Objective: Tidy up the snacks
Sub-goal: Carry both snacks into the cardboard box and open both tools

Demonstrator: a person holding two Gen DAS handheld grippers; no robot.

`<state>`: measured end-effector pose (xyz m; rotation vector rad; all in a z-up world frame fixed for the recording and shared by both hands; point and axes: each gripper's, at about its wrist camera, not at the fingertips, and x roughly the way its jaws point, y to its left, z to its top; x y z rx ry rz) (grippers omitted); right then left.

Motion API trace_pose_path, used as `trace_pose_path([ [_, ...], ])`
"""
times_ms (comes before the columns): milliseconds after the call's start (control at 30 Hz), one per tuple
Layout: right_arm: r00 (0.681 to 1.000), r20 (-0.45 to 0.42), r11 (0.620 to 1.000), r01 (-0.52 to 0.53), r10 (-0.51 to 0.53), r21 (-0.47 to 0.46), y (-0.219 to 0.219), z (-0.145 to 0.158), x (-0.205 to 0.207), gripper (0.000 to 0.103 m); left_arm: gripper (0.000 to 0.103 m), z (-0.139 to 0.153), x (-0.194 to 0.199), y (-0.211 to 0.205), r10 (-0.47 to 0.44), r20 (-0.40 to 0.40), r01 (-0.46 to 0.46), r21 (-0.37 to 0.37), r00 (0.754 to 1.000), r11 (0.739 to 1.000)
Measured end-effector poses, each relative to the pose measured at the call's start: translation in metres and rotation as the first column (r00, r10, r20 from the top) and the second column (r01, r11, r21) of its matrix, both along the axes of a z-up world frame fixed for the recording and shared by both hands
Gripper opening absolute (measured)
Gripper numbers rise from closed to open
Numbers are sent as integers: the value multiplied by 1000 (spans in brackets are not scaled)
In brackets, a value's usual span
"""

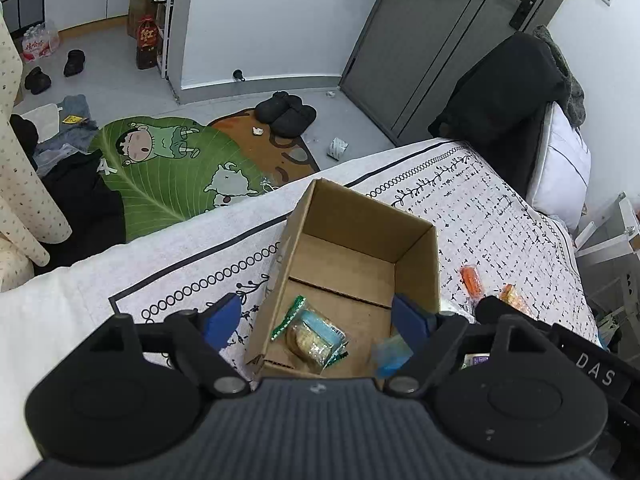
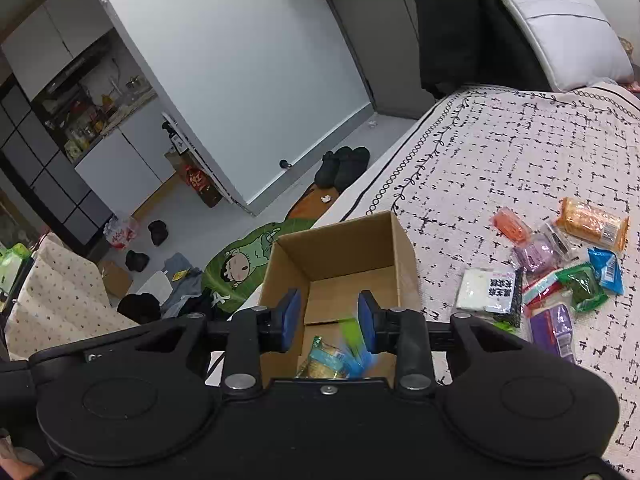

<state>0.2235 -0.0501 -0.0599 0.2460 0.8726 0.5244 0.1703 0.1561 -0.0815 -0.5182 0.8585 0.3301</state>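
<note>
An open cardboard box (image 1: 352,264) stands on the patterned bed cover (image 1: 500,216); it also shows in the right wrist view (image 2: 340,252). A clear snack pack with blue and green trim (image 1: 316,338) lies in the box's near end. My left gripper (image 1: 318,320) is open above the box's near end, with nothing between its blue pads. My right gripper (image 2: 329,320) is open over the same box, and a blurred green and blue packet (image 2: 354,344) hangs in the air just under its right pad. Loose snack packets (image 2: 556,268) lie on the cover to the right.
A grey pillow (image 2: 560,28) and dark clothing (image 1: 508,92) sit at the head of the bed. The floor beyond the bed edge holds a green cartoon rug (image 1: 172,168), black slippers (image 1: 286,114) and scattered clothes. The other gripper's black body (image 1: 560,344) is at right.
</note>
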Motion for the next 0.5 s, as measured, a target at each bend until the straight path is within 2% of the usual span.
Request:
trace_pose_path([
  [100,1000,0,1000,17,-17,-3,-10,1,-2,38,88,1,-1,-5,-11,-5,11,10,1000,1000],
  [167,1000,7,1000,28,-28,-8,-17,3,-5,46,92,2,-2,-9,-15,-5,15,10,1000,1000],
  [333,998,16,998,56,-56,-22,-41,5,-9,57,92,4,-2,-20,-15,-21,15,7,1000,1000],
  [500,997,22,996,79,-78,-33,-66,6,-10,63,92,8,-2,-37,-34,-19,35,11,999,999],
])
